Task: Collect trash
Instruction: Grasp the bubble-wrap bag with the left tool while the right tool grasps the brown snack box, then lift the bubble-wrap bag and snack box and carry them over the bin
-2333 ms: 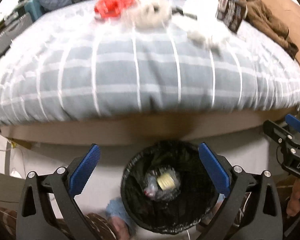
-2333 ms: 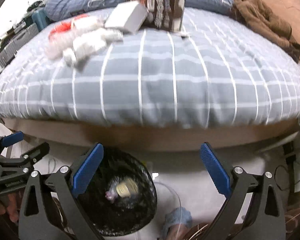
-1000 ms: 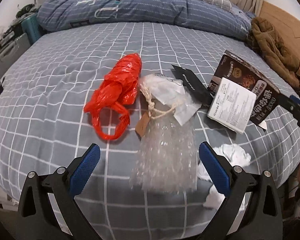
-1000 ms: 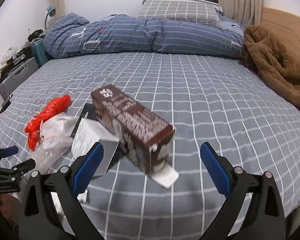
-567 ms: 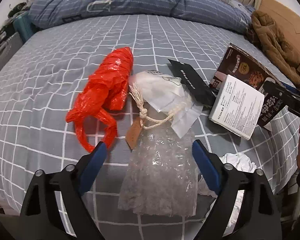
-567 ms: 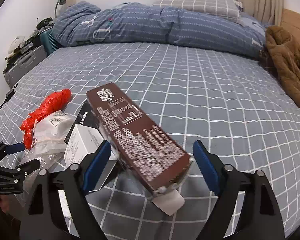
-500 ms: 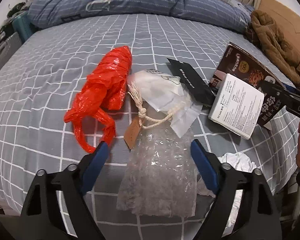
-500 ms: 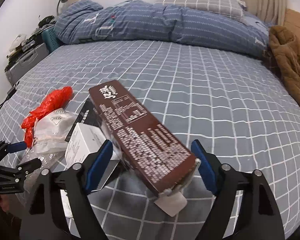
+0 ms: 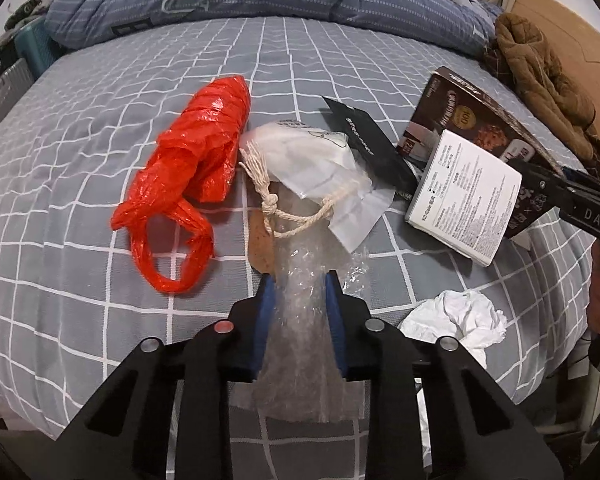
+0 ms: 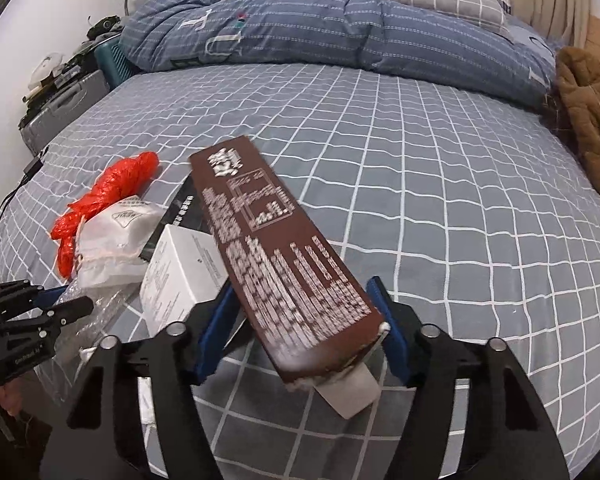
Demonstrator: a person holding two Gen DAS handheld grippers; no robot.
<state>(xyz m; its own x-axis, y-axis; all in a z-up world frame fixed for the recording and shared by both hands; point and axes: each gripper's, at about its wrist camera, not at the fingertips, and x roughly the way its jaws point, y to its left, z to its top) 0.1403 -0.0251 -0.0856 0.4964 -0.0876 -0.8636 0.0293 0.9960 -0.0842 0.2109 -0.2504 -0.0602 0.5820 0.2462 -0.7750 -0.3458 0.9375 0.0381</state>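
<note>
Now the left gripper (image 9: 299, 280) has just been closing, and its blue pads pinch the clear crinkled bubble-wrap sheet (image 9: 304, 320) between them, bunching the film into a narrow upright fold near the foot edge of the grey bed cover with white grid lines (image 9: 80, 152). The wrap is glossy and see-through, its far end running up under a knotted cream twine loop (image 9: 274, 208) and a brown card tag (image 9: 260, 240). Just beyond lies a frosted white pouch (image 9: 320, 160), touching a crumpled red plastic bag (image 9: 192, 168) on its left, handles splayed toward the camera.

Over to the right gripper (image 10: 304, 316): its jaws have also just been closing, and they bracket the near end of a long dark brown printed carton (image 10: 276, 256). The right pad sits against the carton's edge; whether the left pad presses on it is hard to tell. The carton is tilted, far end raised, covered in white print, with a pale flap (image 10: 348, 392) sticking out beneath its near end. Beside it rests a small white box with black text (image 10: 180, 272), partly on a flat black card (image 10: 184, 208).

A crumpled white tissue (image 9: 456, 320) lies near the bed's edge, to the right of the bubble wrap. A brown jacket (image 10: 592, 120) is heaped at the right side, and a rolled blue striped duvet (image 10: 300, 32) lies across the head of the bed.
</note>
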